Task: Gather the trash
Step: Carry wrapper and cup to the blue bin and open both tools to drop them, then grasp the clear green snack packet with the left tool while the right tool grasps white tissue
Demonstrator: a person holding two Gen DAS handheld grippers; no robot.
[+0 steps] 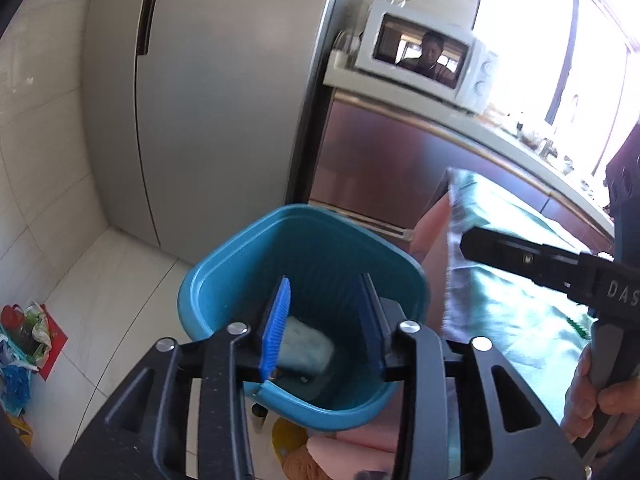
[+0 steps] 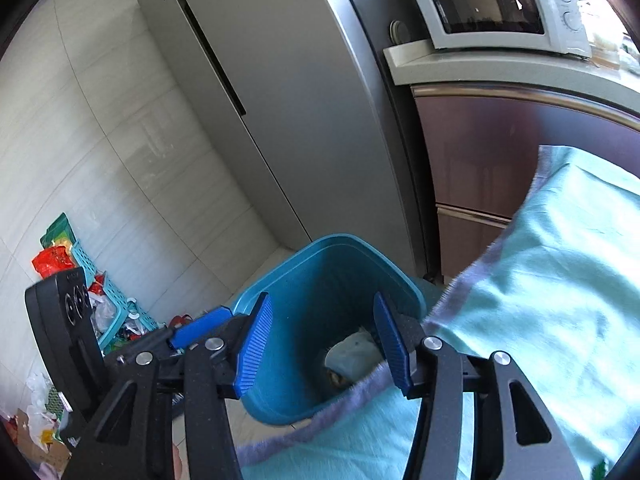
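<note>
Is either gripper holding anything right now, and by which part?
Nothing is held. Left gripper and right gripper are both open and empty over the blue bin; a pale wad lies inside it.

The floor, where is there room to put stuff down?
Bare tiles lie between the fridge and the blue bin. Crowded by the wall: the basket and bags. The green cloth also has bare room.

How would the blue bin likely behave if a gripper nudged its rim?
The blue bin looks like thin plastic, holding only a pale wad, so it is probably light and would likely slide. Being tall and open-topped, it might tip.
</note>
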